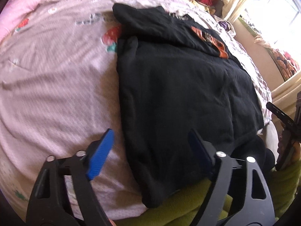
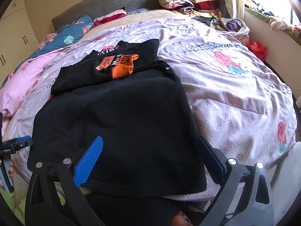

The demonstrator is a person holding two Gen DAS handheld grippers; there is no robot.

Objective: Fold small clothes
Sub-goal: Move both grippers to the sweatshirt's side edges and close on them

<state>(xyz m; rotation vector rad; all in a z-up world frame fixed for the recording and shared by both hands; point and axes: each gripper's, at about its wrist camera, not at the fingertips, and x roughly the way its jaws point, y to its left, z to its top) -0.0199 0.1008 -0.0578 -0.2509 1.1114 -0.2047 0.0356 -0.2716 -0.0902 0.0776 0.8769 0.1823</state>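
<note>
A black garment lies spread on the pink strawberry-print bed cover, its near edge at the bed's front; it also shows in the right wrist view. Behind it lies a folded black top with an orange print, also in the left wrist view. My left gripper is open and empty, hovering over the garment's near left edge. My right gripper is open and empty over the garment's near edge. The left gripper shows at the right view's left edge.
Stacks of folded clothes sit at the bed's far right corner. A red bag lies by the wall under the window. Pillows lie at the head. Green fabric is below the bed's front edge.
</note>
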